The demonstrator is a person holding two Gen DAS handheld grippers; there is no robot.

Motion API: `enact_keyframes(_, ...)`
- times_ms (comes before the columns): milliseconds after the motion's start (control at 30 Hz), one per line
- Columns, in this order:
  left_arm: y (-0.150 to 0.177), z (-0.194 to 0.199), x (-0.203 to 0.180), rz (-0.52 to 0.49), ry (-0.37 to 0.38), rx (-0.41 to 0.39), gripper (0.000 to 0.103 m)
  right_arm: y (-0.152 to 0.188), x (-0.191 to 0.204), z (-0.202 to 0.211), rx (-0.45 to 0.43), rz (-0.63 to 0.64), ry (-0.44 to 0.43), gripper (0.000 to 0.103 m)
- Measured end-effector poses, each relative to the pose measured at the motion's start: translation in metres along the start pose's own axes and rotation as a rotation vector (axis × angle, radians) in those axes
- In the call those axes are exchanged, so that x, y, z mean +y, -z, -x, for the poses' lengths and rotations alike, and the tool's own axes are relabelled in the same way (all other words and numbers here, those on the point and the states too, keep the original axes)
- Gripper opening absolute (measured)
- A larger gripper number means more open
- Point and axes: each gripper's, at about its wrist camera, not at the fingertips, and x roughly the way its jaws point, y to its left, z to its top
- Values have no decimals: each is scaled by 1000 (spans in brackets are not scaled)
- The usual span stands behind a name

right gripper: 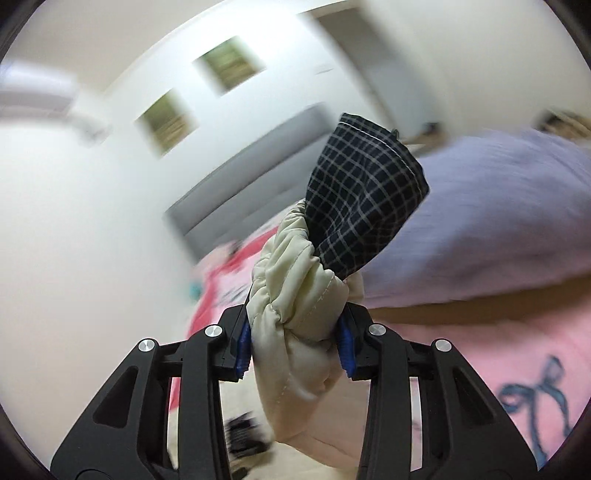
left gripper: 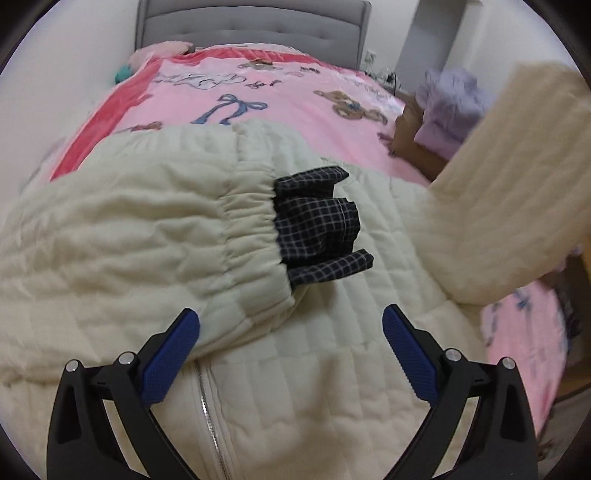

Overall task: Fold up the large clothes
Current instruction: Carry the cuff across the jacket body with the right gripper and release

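A cream quilted jacket [left gripper: 155, 236] lies on the pink bed. One sleeve is folded across its front, its checked navy cuff [left gripper: 317, 229] lying on the body beside the zip [left gripper: 207, 402]. My left gripper [left gripper: 291, 325] is open and empty just above the jacket, near that sleeve's elastic end. My right gripper [right gripper: 293, 343] is shut on the other sleeve [right gripper: 295, 280] at its gathered cream end, with its checked navy cuff [right gripper: 362, 199] sticking up past the fingers. That raised sleeve shows blurred at the right in the left wrist view [left gripper: 517, 192].
The pink blanket [left gripper: 258, 96] with bear and bow prints covers the bed, a grey headboard [left gripper: 255, 29] behind it. A lilac cloth [left gripper: 450, 107] lies on a brown surface to the right of the bed. White walls surround the bed.
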Motion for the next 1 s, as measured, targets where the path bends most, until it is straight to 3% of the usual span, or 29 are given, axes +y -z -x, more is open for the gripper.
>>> enact_keyframes(100, 4, 14, 15, 34, 22, 10, 97, 26, 64, -45, 120, 147, -110, 35)
enact_keyframes(267, 18, 24, 42, -4, 90, 70, 97, 87, 141, -98, 293, 366, -170, 35)
enact_keyframes(433, 40, 45, 64, -52, 146, 68, 96, 143, 181, -140, 446, 526, -166, 35)
enact_keyframes(533, 55, 55, 76, -78, 144, 71, 96, 187, 189, -143, 546, 612, -197, 35)
enact_keyframes(700, 73, 51, 92, -80, 135, 124, 96, 227, 205, -161, 685, 645, -207, 39)
enact_keyframes(867, 77, 52, 98, -77, 136, 114, 95, 251, 200, -174, 824, 489, -307, 51)
enact_keyframes(1000, 76, 55, 106, -32, 128, 102, 95, 254, 206, -167, 816, 498, -327, 53)
